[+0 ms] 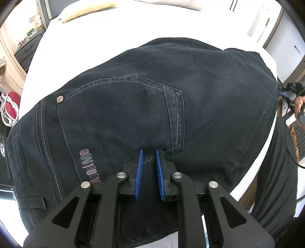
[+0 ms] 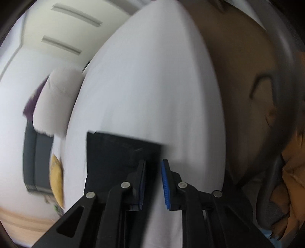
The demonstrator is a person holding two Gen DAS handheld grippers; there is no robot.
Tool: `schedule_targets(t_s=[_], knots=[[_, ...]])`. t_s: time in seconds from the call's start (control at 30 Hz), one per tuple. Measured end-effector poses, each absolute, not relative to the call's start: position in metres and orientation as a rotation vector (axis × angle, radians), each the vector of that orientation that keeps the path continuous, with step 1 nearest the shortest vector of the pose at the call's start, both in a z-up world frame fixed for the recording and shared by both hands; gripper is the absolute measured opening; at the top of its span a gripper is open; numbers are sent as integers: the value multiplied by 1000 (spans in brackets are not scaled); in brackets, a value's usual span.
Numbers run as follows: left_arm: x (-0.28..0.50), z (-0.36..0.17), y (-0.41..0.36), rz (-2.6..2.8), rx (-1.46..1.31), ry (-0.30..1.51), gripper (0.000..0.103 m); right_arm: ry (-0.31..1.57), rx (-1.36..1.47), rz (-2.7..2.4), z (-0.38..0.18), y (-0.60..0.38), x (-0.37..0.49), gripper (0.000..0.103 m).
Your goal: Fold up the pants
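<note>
Dark denim pants (image 1: 133, 85) lie spread on a white bed (image 1: 95, 38), back pocket up. My left gripper (image 1: 148, 152) points steeply down at the pocket's lower corner. It is shut on a bunched ridge of denim between its blue pads (image 1: 140, 164). In the blurred right wrist view, a squared dark end of the pants (image 2: 114, 150) lies on the bed (image 2: 152, 76). My right gripper (image 2: 153, 163) sits at that end's right corner, jaws narrowly apart. The blur hides whether the pads press on the cloth. A hand (image 1: 299, 105) shows at the pants' right edge.
A yellow pillow (image 1: 89, 9) and a pale pillow (image 2: 55, 101) lie at the bed's far end. A dark dresser (image 1: 28, 49) stands left of the bed, with a red and white item (image 1: 9, 106) on the floor. A person's dark clothing (image 1: 276, 171) hangs at the near right.
</note>
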State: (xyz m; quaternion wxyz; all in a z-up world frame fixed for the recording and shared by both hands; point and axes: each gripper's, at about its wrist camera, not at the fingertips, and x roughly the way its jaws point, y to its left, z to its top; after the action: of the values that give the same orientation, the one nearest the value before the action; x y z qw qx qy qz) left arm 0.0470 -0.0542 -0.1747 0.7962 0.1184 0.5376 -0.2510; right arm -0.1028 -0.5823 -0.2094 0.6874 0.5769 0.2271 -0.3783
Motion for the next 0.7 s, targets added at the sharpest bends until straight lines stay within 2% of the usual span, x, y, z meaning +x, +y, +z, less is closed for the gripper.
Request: schedule_targets(t_s=[0.17,0.2,0.23,0.3,0.33,0.5,0.57,0.6,0.63,0.7], knots=[[49,-174,-51,-536,255,1155,14,453,1339,-790,-209,-580,-125,18],[49,-174,-52,-534,256,1156,14,439,1352,-766,-207,-579,-123,23],[49,-173,-53,-533,257,1157,14,427,1374,-730,-205,-577,-120,37],[49,-173,-53,-531,259,1157,14,413,1406,-661,-199,-570,-114,58],[49,-173,-55,-531,260,1157,14,417,1405,-640,-194,-565,-109,65],[50,-172,-56,-532,262,1157,14,498,1353,-569,-196,-560,-74,65],[50,-172,-56,-532,258,1158,14,495,1366,-540,-203,-564,-66,60],[50,-173,-56,-531,255,1158,14,497,1375,-540,-207,-567,-63,48],[50,-173,-55,-530,254,1156,14,503,1383,-538,-209,-568,-64,32],[50,-173,-54,-530,255,1155,14,495,1406,-548,-216,-575,-64,9]])
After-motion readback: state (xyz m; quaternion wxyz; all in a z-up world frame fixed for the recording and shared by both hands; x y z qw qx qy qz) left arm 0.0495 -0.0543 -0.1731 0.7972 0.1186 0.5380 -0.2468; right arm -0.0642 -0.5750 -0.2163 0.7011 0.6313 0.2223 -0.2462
